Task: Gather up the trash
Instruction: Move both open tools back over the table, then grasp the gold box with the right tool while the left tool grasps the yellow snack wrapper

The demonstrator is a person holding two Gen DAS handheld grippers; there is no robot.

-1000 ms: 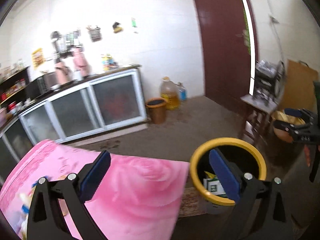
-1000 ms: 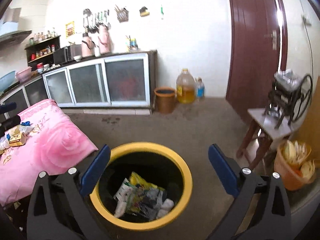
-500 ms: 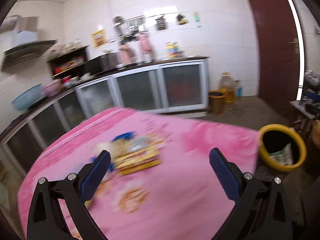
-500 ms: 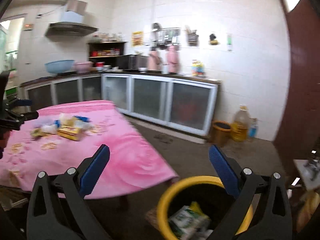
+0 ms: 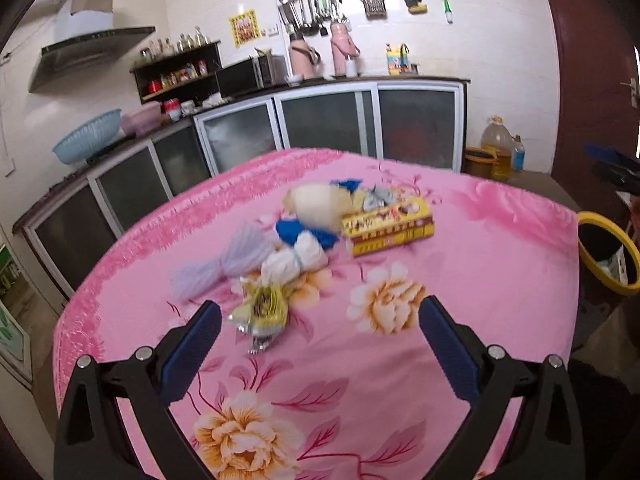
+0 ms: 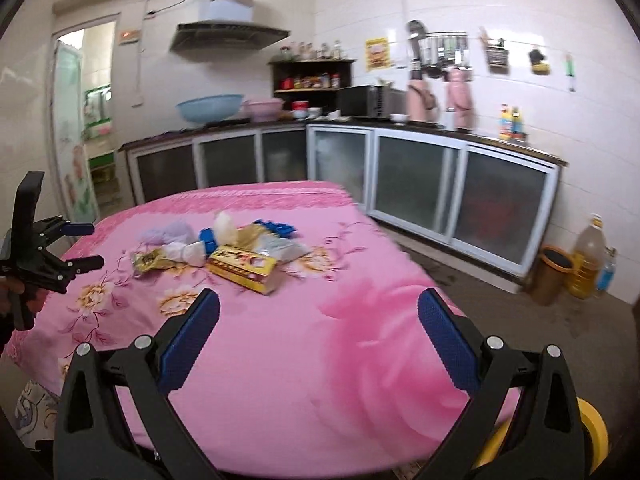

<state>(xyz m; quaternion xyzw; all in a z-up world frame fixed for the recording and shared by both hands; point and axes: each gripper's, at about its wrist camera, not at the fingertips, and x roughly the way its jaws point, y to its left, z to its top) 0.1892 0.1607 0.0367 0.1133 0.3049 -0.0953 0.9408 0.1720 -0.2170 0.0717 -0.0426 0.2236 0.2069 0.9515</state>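
A pile of trash lies mid-table on the pink flowered cloth [image 5: 500, 264]: a yellow box [image 5: 388, 226], a cream bag [image 5: 316, 204], white knotted bag [image 5: 294, 260], lilac bag [image 5: 224, 264], blue scraps [image 5: 294, 230], and a yellow wrapper [image 5: 264, 310] nearest me. My left gripper [image 5: 320, 334] is open and empty, just short of the wrapper. My right gripper [image 6: 318, 330] is open and empty over the cloth's near right part, with the yellow box [image 6: 244, 268] ahead. The yellow-rimmed bin [image 5: 608, 252] with trash inside stands on the floor at the table's right.
Glass-door kitchen cabinets [image 6: 420, 188] run along the back walls. A small brown bin [image 6: 554, 274] and an oil jug [image 6: 586, 258] stand on the floor by the wall. The dark red door [image 5: 592, 80] is at the right. The left gripper shows in the right wrist view [image 6: 86, 246].
Both grippers swung left from the yellow bin to the table. The trash pile now lies in front of them, and the left gripper has come closer to it.
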